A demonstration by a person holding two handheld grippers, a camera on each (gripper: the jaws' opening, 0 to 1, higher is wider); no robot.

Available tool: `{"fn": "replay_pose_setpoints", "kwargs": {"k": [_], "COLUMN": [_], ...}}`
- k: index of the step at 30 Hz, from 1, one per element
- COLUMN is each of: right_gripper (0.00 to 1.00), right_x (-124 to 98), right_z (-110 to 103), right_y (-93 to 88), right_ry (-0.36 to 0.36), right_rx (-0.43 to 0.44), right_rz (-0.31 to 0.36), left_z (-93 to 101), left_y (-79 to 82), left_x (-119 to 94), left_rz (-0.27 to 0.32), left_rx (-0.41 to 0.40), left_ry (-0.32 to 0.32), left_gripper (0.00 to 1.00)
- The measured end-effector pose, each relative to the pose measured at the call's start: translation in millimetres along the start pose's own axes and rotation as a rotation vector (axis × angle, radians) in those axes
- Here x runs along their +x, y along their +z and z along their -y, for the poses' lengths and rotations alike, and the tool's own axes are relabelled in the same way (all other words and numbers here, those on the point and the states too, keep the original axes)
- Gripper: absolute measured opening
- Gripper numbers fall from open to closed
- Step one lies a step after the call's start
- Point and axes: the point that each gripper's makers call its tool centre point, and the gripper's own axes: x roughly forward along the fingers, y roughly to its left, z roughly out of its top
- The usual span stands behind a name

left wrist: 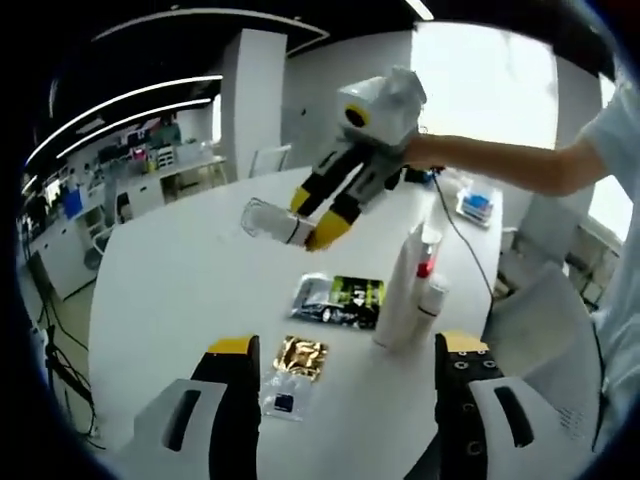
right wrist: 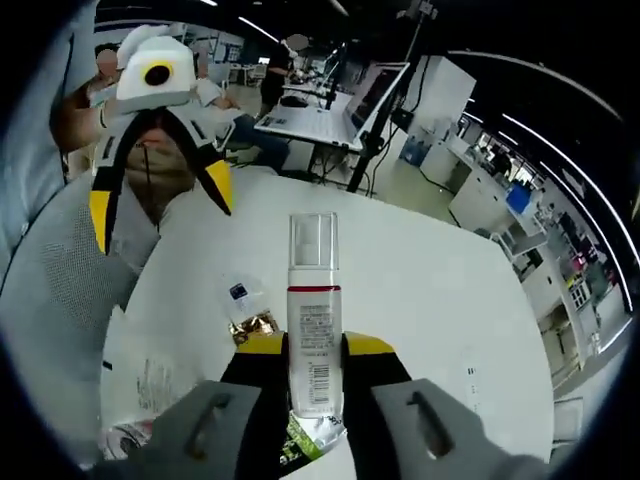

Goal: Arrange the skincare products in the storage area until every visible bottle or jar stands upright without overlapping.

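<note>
Nearest in the left gripper view, the left gripper (left wrist: 345, 385) stands with its black, yellow-tipped jaws spread wide over the round white table (left wrist: 180, 290), holding nothing. Between those jaws, on the table, lies a small gold foil sachet (left wrist: 301, 356) with a clear plastic sachet (left wrist: 284, 396) just beside it on the near side. Just beyond the gold sachet lies a flat black-and-green packet (left wrist: 339, 300). To the right of that packet two white skincare bottles stand upright, touching or nearly so: a tall white bottle (left wrist: 403, 290) and a shorter white bottle with a red collar (left wrist: 428, 292). Farther out over the table, the right gripper (left wrist: 312, 222) hangs in the air, held by a person's bare arm (left wrist: 500, 160), its yellow-tipped jaws closed on a white bottle with a clear cap (left wrist: 268, 221), which lies roughly level, well above the tabletop.

Seen from the right gripper view, the same clear-capped bottle (right wrist: 314, 310) is clamped between the jaws around its lower body, its red band and printed label facing the camera. Beyond it the gold sachet (right wrist: 252, 327) rests on the table (right wrist: 440, 280), and farther still the left gripper (right wrist: 160, 205) hangs with jaws wide apart.
</note>
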Motion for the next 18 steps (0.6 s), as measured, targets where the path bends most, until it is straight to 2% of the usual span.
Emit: {"fn": "replay_pose_setpoints", "kwargs": {"k": [4, 9, 11, 13, 16, 18], "right_gripper": [0.19, 0.19, 0.19, 0.19, 0.19, 0.19], "right_x": [-15, -32, -39, -46, -55, -63], "right_z": [-5, -8, -11, -16, -22, -30], "right_y": [12.1, 30.6, 40.5, 48.6, 61.7, 75.5], "right_ry": [-0.046, -0.105, -0.121, -0.13, -0.141, -0.14], "right_rx": [-0.008, 0.031, 0.047, 0.05, 0.059, 0.087], "right_rz": [0.034, 0.116, 0.16, 0.184, 0.228, 0.289], "left_z": [0.4, 6.4, 10.9, 10.0, 14.4, 19.2], "left_y": [12.2, 29.8, 41.6, 50.8, 74.2, 94.6], "left_x": [-3, -5, -6, -10, -18, -27], "left_rz": [0.044, 0.11, 0.159, 0.181, 0.263, 0.34], "left_rx": [-0.003, 0.006, -0.024, -0.03, -0.013, -0.023], "left_ry": [-0.001, -0.021, -0.047, -0.039, -0.057, -0.091], "left_gripper": [0.5, 0.47, 0.48, 0.48, 0.48, 0.48]}}
